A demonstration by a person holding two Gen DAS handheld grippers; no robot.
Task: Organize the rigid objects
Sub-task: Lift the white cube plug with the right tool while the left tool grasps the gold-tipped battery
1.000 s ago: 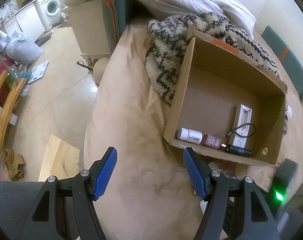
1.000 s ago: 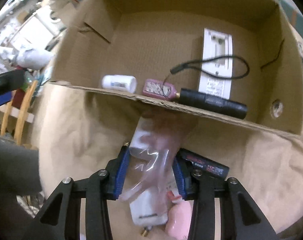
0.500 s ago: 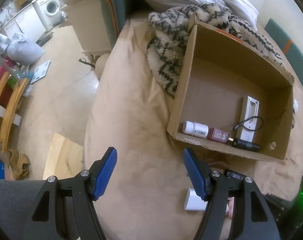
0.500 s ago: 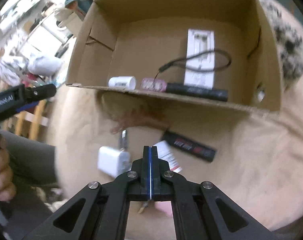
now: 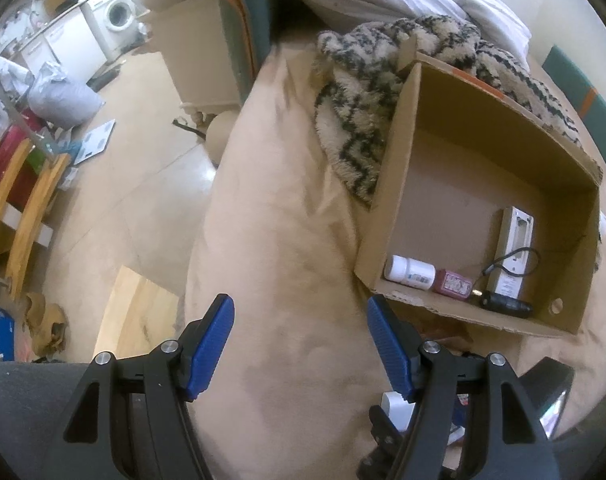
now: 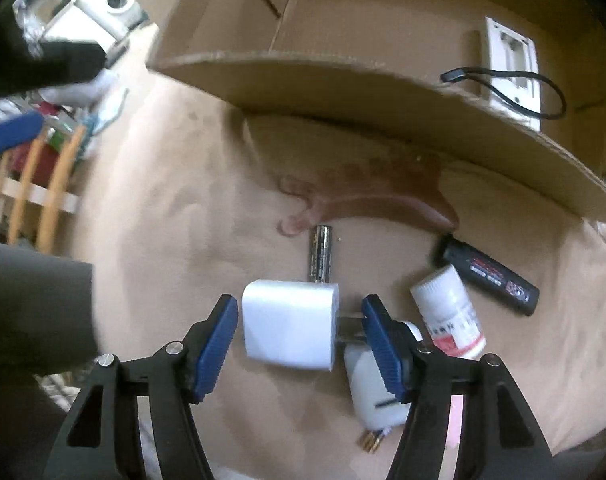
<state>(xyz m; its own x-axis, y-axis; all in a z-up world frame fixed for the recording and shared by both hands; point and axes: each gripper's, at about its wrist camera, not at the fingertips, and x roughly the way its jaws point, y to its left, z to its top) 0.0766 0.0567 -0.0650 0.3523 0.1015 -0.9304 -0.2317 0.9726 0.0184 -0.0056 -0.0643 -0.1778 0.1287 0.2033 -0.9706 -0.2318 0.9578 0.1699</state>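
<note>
A white cube-shaped plastic wall charger (image 6: 289,326) lay on the tan suede-like bed cover (image 6: 175,216), between the spread blue-padded fingers of the right gripper (image 6: 299,338), which were wide open and not visibly touching it; its metal prongs pointed toward the right finger. Just beyond it lay a silver cylindrical battery (image 6: 321,254), and to the right a white pill bottle with a red-and-white label (image 6: 449,312), a black cylindrical device with red print (image 6: 491,272) and a white rectangular plastic case (image 6: 377,392), partly behind the right finger. The near wall of an open brown corrugated cardboard box (image 6: 383,96) crossed the view above these. In the left wrist view, the box (image 5: 503,140) held a white bottle (image 5: 409,273), a small pink item (image 5: 453,282), a black cylinder with a cord (image 5: 505,303) and a long white flat package (image 5: 515,252). A shaggy cream-and-black patterned blanket (image 5: 363,92) lay against the box's far side. The left gripper (image 5: 301,344) hovered over bare cover, jaws wide open and holding nothing.
</note>
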